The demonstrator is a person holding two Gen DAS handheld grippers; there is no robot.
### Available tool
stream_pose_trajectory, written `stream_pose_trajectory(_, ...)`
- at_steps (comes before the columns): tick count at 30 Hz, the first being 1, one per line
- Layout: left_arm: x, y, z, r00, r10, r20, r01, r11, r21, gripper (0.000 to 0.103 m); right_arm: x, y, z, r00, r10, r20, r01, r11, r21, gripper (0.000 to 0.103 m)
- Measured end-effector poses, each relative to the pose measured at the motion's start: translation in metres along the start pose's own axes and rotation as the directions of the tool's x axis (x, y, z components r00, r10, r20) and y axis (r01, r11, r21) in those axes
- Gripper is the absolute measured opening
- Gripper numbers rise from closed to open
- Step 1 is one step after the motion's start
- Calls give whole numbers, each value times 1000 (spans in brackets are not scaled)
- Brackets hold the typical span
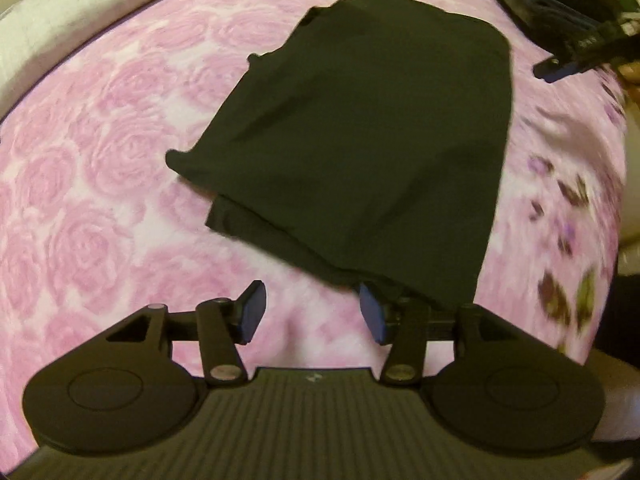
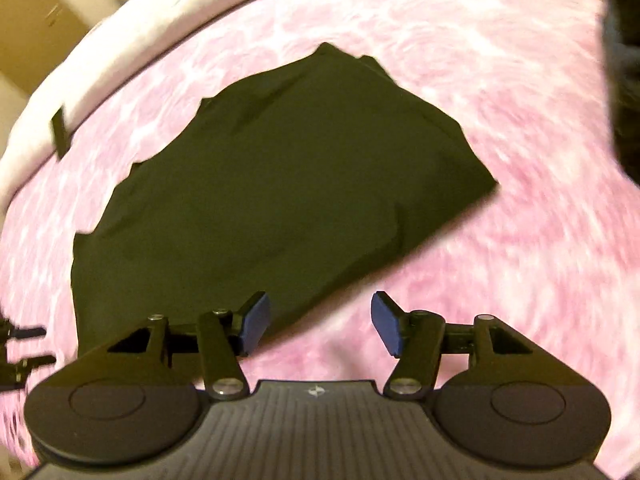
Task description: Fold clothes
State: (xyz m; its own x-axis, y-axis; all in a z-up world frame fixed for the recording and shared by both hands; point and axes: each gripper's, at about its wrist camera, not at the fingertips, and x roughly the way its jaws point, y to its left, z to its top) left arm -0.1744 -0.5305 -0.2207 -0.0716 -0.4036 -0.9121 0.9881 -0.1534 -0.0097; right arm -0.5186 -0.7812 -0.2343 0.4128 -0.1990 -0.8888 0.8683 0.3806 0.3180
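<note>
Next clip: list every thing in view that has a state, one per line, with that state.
Garment: dark, folded into layers, lying flat on the bedspread, lower layer's edge showing.
Left claw: open, empty, right finger at the garment's near edge.
Right claw: open, empty, by the garment's near corner.
Bedspread: pink rose print, spread out under the garment.

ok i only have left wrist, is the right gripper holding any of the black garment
Observer: No. The right gripper is open, with only pink bedspread between its fingers; the black garment lies flat ahead.
Operator: any fabric near its fingers
Observer: The garment's near edge passes behind one finger; I cannot tell if they touch.
Operator: anything else over there
Observer: A small dark tab sits at the white border.
</note>
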Motion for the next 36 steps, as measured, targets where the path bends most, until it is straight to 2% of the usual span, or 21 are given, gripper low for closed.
stream_pose_trajectory(3,-10,10,-1,999,-16,35,14,999,42,47,-8,10,-19,999,-28,41,24,995,96,59)
stream_pose_trajectory(6,-6,9,9,998,-26,54,22,997,72,48,-13,24,-20,994,-51,101,43,996,79,59)
stream_pose_trajectory(10,22,-6,30,998,-50,35,44,989,144,48,-9,23,9,975,-107,195,105,994,21,58)
stream_pose_trajectory(13,50,-18,47,998,-58,11,55,979,198,48,6,7,39,956,-155,249,151,988,32,48)
stream_pose_trajectory(17,88,-25,54,996,-64,-61,77,971,228,50,57,-34,67,963,-173,205,164,984,64,43)
stream_pose_trajectory(18,96,-26,54,995,-64,-78,81,967,240,52,72,-49,69,971,-179,155,167,982,89,38)
stream_pose_trajectory(19,98,-24,55,994,-71,-84,90,967,237,54,79,-66,68,972,-185,141,169,978,121,28)
stream_pose_trajectory(20,99,-22,56,993,-79,-90,98,967,234,55,75,-72,68,969,-189,162,168,977,135,22)
stream_pose_trajectory(22,100,-18,58,990,-94,-103,116,965,234,55,65,-85,67,959,-196,206,165,973,161,23)
stream_pose_trajectory(25,97,-13,59,987,-104,-120,132,958,256,56,57,-85,63,955,-201,219,164,971,176,34)
stream_pose_trajectory(28,86,-8,57,990,-81,-118,114,945,308,56,49,-85,59,951,-206,231,163,968,192,34)
stream_pose_trajectory(29,81,-5,56,991,-67,-112,101,937,333,57,47,-85,58,949,-208,235,163,967,197,40)
stream_pose_trajectory(31,71,1,45,996,-35,-77,66,897,436,64,37,-74,52,944,-211,254,162,967,198,51)
stream_pose_trajectory(34,55,11,30,1000,5,-19,7,815,579,66,17,-28,29,951,-168,258,134,980,144,52)
stream_pose_trajectory(36,54,13,14,1000,15,22,-26,723,690,66,8,4,5,962,-120,246,97,990,105,54)
